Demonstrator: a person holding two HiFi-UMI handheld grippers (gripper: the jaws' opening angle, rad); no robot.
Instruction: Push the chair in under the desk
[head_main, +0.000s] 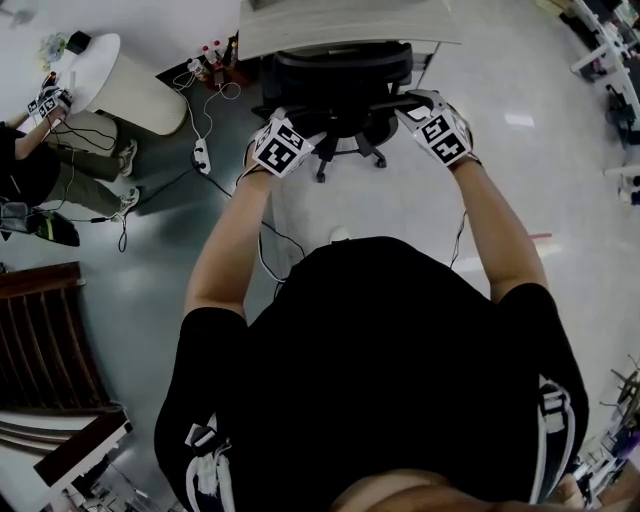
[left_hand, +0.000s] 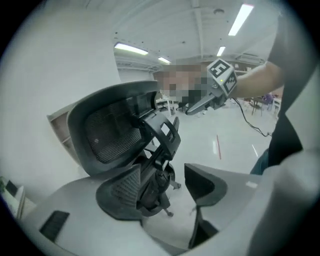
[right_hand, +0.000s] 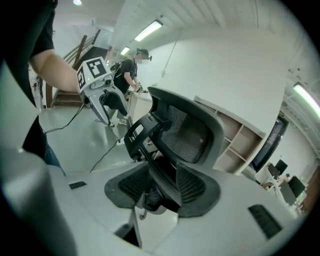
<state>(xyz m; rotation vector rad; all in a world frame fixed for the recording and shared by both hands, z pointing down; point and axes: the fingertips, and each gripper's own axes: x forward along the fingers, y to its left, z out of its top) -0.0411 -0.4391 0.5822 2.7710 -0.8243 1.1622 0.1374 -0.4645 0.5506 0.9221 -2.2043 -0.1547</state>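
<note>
Up ahead of me, the black chair (head_main: 345, 75) stands right at the pale desk (head_main: 340, 25). Its mesh back is just beside the desk's front edge. Its wheel legs (head_main: 345, 150) show on the shiny grey floor (head_main: 400, 210) on my side of the desk. I cannot tell how far the seat goes under the desk.

My left claw (head_main: 272, 128) is up by the left side of the chair back. My right claw (head_main: 425, 115) is up by the right side. Both point forward and down at the chair.

My left claw is wide open. Nothing sits between its two jaws. I only see the chair through the gap, a little way off. My right claw is open too, and it holds nothing. The chair shows past its gap, and the pads press on nothing.

Far off to my left, another person (head_main: 40, 170) stands at a round white table (head_main: 95, 65). A white power strip (head_main: 201, 155) with cables lies on the floor near the chair. Brown wooden steps (head_main: 40, 340) are down by my left side.
</note>
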